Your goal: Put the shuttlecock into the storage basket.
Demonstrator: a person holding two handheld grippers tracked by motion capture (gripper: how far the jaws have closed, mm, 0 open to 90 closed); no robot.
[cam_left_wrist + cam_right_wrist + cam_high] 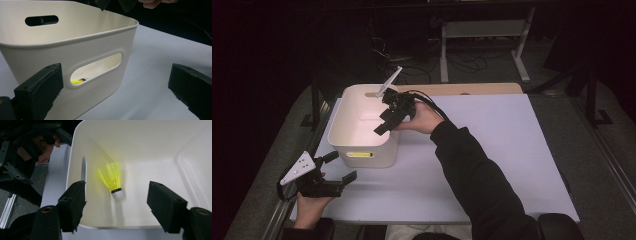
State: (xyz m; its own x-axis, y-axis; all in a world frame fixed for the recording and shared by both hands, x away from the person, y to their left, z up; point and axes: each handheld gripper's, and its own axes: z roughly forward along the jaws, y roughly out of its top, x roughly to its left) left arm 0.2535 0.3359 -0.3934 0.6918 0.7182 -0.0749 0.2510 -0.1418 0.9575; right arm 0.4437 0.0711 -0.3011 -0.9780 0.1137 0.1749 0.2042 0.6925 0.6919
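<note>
Right gripper [384,122] over bin [343,107] – jaws spread, nothing between them, pointing down into it. Shuttlecock [113,180] – yellow skirt, white cork – lies on bin floor, below and between jaws in right gripper view, clear of both. Yellow also shows through bin's front handle slot in left gripper view. Left gripper [339,170] low at table's [492,150] near-left corner, just beside bin's front wall; jaws wide apart, empty. White table under bin.
</note>
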